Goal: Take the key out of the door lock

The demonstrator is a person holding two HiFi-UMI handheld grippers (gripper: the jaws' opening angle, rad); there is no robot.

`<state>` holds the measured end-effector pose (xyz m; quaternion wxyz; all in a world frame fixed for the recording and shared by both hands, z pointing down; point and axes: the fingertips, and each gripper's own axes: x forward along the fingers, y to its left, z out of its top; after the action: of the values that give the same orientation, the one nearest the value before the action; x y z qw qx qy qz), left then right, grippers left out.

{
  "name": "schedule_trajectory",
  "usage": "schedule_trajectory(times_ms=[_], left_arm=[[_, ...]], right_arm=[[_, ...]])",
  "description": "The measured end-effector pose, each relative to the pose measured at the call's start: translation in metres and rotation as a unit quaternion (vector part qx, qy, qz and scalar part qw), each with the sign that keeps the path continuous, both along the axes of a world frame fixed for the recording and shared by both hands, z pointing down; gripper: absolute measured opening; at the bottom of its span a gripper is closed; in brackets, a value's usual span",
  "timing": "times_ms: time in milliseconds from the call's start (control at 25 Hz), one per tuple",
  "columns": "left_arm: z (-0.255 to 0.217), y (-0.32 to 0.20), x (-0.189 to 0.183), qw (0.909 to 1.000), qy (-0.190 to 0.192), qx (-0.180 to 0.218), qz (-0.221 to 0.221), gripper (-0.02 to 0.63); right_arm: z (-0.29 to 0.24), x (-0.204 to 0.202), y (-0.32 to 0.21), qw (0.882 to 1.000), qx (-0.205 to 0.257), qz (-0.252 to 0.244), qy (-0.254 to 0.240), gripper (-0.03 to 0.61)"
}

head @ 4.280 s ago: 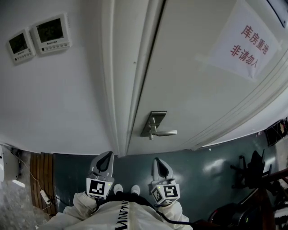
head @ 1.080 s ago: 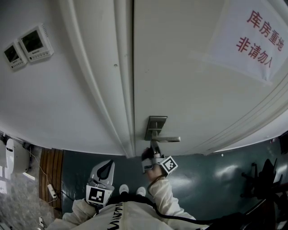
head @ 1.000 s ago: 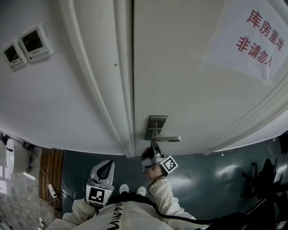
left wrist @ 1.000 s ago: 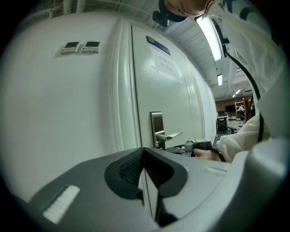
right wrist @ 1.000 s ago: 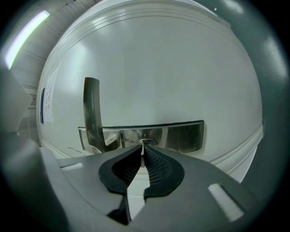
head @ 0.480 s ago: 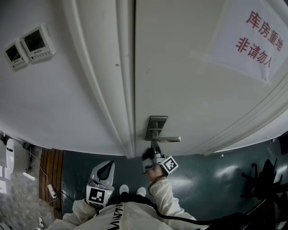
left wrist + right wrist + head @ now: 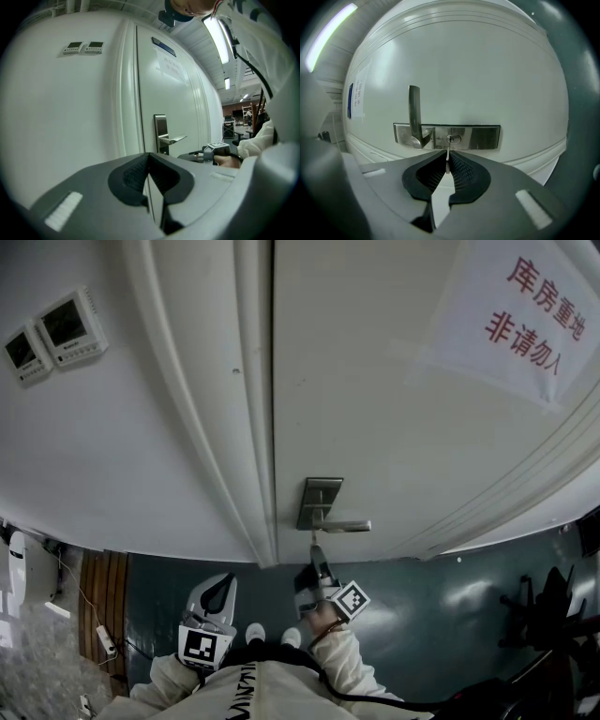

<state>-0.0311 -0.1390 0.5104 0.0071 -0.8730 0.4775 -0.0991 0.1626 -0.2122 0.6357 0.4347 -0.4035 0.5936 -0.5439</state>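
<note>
A steel lock plate with a lever handle sits on the white door. My right gripper is held just below the plate in the head view, shut on a thin silver key. The key's blade sticks out from between the pads and points at the keyhole. Its tip appears to be just clear of the keyhole. My left gripper hangs low at the left, away from the door. Its jaws are shut with nothing between them.
The white door frame runs along the plate's left side. A paper notice with red characters hangs on the door. Two wall controllers are mounted at the upper left. The floor is dark green, with dark chair legs at the right.
My right gripper has drawn back from the lock plate towards the person, keeping the key between its pads. The left gripper has stayed in place.
</note>
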Motion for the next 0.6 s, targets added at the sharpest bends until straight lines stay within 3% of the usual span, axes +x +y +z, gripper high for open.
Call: schedule_trajectory(times_ms=[400,600], left_arm=[[0.002,-0.005,0.012,0.9999,0.01,-0.001,0.012,-0.002],[0.007,-0.006,0.011,0.9999,0.005,-0.003,0.015,-0.002]], right_arm=[[-0.011,0.019,0.037,0.995,0.008,-0.015,0.096,0.021],[-0.029,0.027,0.05,0.983,0.02,-0.031,0.178,0.021]])
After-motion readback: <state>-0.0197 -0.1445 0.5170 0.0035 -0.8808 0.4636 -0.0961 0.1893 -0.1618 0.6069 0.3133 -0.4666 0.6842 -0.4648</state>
